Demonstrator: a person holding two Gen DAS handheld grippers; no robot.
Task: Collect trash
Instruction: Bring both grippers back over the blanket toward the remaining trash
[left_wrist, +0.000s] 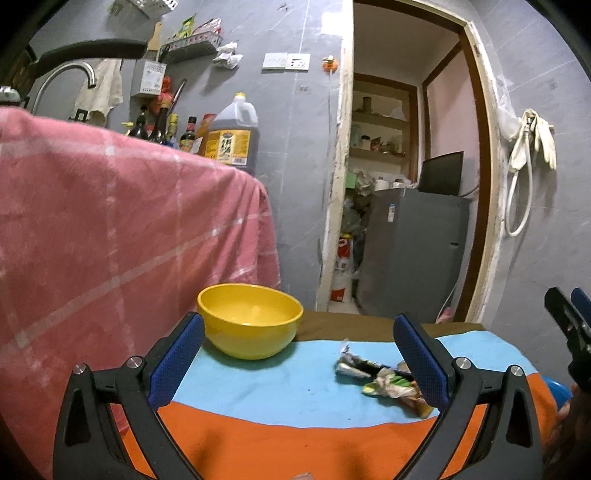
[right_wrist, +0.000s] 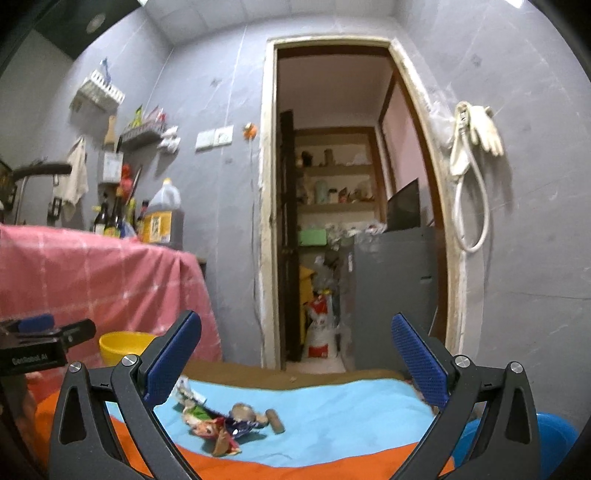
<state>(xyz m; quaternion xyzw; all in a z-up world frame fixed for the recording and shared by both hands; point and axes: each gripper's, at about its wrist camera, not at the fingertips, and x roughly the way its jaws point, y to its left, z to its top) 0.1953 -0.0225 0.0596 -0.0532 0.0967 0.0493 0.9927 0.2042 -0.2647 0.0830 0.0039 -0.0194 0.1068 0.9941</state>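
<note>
A small heap of crumpled wrappers lies on the blue part of the table cloth, right of a yellow bowl. My left gripper hovers open above the cloth, the bowl by its left finger and the wrappers by its right finger. In the right wrist view the same wrappers sit with a brown cylinder-shaped scrap. My right gripper is open above them, nothing between its fingers. The bowl shows behind its left finger. Each gripper appears at the edge of the other's view.
A pink checked cloth covers a high counter on the left, with bottles and an oil jug behind. A doorway opens ahead onto a grey cabinet and shelves. A blue tub sits low at the right.
</note>
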